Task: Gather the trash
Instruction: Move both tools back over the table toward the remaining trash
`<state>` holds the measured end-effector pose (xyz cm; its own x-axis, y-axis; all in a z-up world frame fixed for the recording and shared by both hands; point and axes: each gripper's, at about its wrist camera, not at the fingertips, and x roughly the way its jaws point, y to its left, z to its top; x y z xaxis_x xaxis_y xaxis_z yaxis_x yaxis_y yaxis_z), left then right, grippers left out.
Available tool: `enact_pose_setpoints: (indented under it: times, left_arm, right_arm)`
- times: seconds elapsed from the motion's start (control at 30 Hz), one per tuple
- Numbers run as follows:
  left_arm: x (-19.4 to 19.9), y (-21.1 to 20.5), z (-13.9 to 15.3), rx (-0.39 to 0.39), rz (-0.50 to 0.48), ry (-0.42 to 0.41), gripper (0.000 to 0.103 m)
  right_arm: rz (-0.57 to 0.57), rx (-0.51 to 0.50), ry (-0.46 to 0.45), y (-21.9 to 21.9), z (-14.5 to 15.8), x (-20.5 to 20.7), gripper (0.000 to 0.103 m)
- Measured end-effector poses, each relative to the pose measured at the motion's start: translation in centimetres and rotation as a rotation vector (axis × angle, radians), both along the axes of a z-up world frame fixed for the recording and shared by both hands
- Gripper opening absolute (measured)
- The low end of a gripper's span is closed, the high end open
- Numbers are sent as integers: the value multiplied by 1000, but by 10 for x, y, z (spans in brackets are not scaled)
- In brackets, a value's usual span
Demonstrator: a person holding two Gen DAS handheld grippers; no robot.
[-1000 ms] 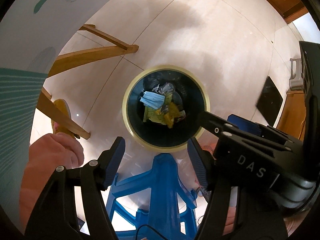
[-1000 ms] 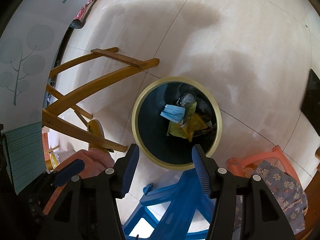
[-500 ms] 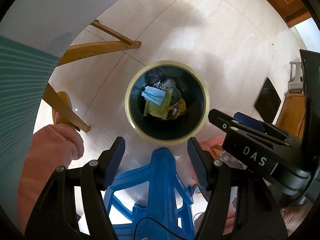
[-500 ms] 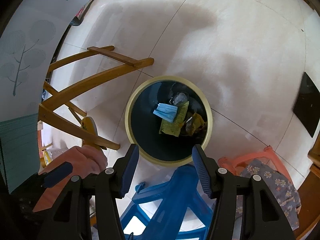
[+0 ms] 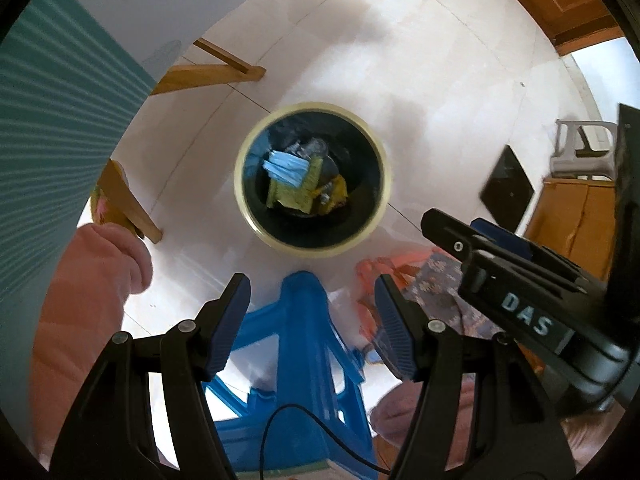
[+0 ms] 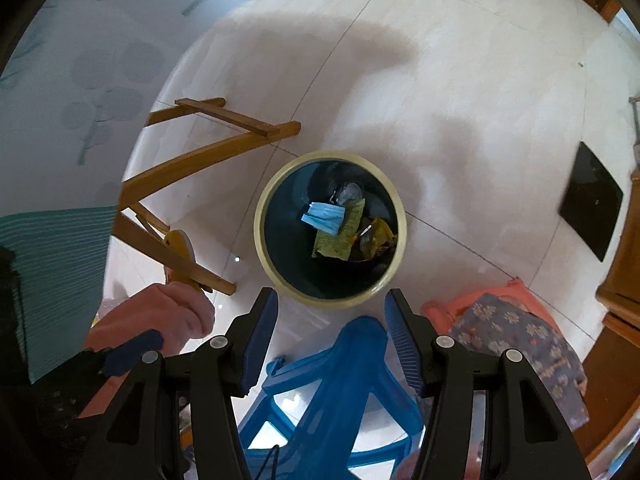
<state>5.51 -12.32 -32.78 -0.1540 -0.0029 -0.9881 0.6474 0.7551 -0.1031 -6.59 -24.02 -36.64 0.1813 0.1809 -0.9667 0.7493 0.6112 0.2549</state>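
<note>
Your left gripper (image 5: 312, 294) pointed down at the floor with its jaws standing apart and nothing between them. Your right gripper (image 6: 331, 308) likewise stood parted and empty. The round bin (image 5: 382, 204) with a cream rim stood on the pale tiled floor (image 5: 420, 92), beyond both grippers' fingertips. Inside it lay the trash: a blue face mask (image 6: 323, 216) on top of a yellow-green wrapper (image 6: 340, 236), with a clear plastic piece (image 6: 348, 192) at the far side. A blue plastic stool (image 6: 340, 372) stood near, below the grippers, and wooden chair legs (image 6: 192, 160) lay to the left.
</note>
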Motion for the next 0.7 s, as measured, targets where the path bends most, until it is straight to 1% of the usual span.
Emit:
enact_pose_setpoints:
  times: [0.17, 0.27, 0.33, 0.4, 0.47, 0.5, 0.53, 0.6, 0.7]
  left_arm:
    - [-15, 6, 18, -12, -38, 49, 61]
    - [-30, 9, 43, -52, -96, 84, 61]
    - [-39, 12, 62, -77, -142, 78, 61]
    - [-49, 15, 91, -118, -207, 50, 61]
    - [-55, 18, 117, -162, -252, 22, 61]
    - [-58, 20, 139, -203, -276, -2, 61]
    - [-59, 22, 154, -232, -291, -19, 61]
    - [-60, 29, 192, -307, -322, -74, 61]
    - [-55, 46, 243, -404, -340, -170, 61]
  right_arm:
    - [6, -23, -40, 13, 43, -15, 57]
    - [-19, -43, -80, 17, 76, -27, 57]
    - [-44, -63, -118, 16, 101, -36, 57]
    - [-65, -90, -160, 15, 130, -45, 57]
    - [-79, -110, -195, 15, 152, -52, 57]
    - [-87, -126, -224, 14, 171, -56, 57]
    - [-88, -136, -240, 15, 183, -58, 57]
    - [-88, -164, -271, 18, 208, -60, 57]
    - [-65, -201, -320, 28, 248, -53, 57]
